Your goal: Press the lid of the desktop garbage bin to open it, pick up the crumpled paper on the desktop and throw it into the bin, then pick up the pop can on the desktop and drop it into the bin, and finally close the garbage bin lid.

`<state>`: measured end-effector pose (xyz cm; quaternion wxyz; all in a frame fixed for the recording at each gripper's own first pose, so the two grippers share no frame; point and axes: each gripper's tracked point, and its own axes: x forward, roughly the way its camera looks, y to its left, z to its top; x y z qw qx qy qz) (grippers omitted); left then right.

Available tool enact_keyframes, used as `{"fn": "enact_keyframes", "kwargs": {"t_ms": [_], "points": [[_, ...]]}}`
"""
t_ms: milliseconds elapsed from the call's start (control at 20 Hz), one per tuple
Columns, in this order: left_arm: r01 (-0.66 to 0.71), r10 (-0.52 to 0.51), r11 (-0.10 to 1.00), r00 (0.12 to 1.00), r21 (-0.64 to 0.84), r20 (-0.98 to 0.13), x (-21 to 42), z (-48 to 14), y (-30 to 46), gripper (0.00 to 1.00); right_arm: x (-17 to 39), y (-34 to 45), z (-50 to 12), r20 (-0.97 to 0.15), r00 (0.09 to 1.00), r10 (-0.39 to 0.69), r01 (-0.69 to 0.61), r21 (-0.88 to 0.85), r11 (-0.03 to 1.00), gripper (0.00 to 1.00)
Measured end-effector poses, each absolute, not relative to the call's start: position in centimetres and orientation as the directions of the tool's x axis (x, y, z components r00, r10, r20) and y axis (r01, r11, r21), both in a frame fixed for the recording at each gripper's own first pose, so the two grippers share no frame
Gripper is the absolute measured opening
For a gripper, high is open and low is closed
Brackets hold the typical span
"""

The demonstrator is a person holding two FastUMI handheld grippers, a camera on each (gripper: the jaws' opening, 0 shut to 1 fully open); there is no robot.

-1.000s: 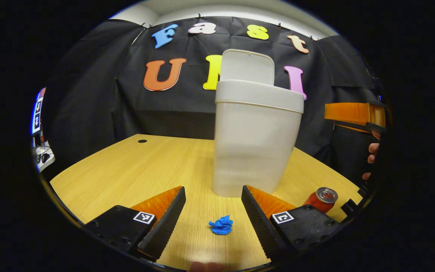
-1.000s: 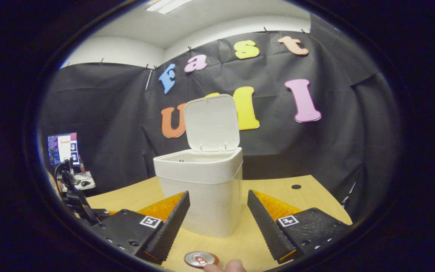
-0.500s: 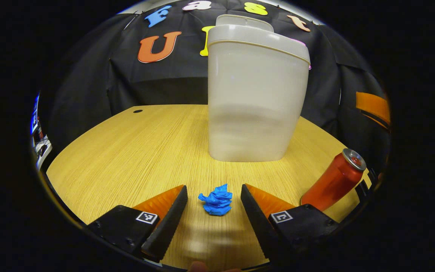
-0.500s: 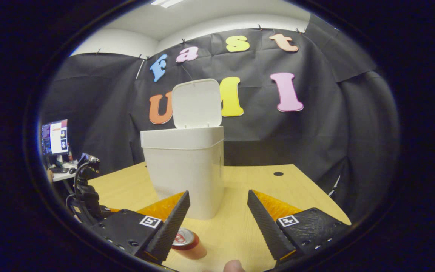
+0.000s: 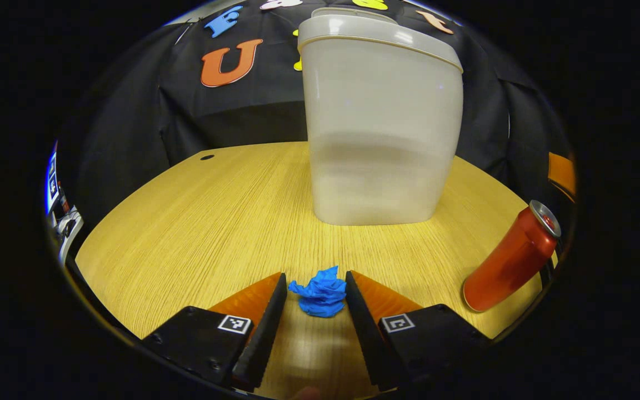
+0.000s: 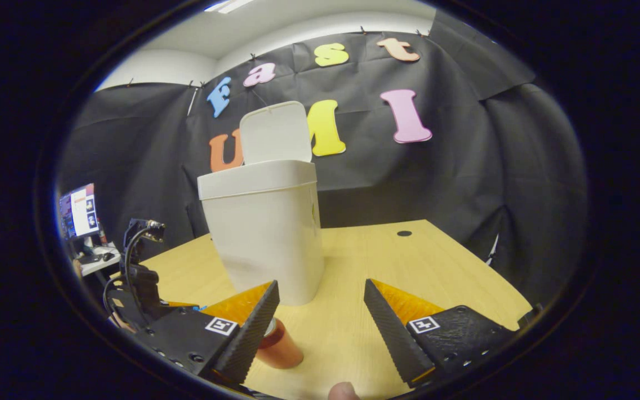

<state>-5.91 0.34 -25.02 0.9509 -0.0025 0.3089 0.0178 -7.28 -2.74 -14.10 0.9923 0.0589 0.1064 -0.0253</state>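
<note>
Your left gripper [image 5: 312,282] jaws, half-spread, flank the crumpled blue paper ball [image 5: 319,291] at twelve o'clock — squeeze evenly, then lift straight.

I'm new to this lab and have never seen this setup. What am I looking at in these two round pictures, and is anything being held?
No robot here: a person carries a two-finger gripper in each hand, and a fisheye camera rides on each. In the left gripper view, the left gripper brackets a crumpled blue paper on the wooden desktop; whether its fingers press it yet is unclear. Behind stands a white bin, with a red can to the side. In the right gripper view, the right gripper is open and empty, and the bin's lid stands raised.
</note>
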Motion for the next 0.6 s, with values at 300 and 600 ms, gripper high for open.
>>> {"fn": "enact_keyframes", "kwargs": {"t_ms": [300, 600], "points": [[-0.019, 0.034, 0.999, 0.818, 0.032, -0.574, -5.7, -23.9, 1.4, 0.46, -7.9, -1.8, -13.6, -0.184, 0.982, -0.038, 0.056, 0.089, 0.994, 0.96], [-0.02, 0.03, 0.999, 0.839, 0.025, -0.543, -5.8, -22.7, 1.8, 0.4, -8.2, 1.7, -13.9, -0.181, 0.984, -0.006, 0.015, 0.05, 0.999, 0.96]]}}
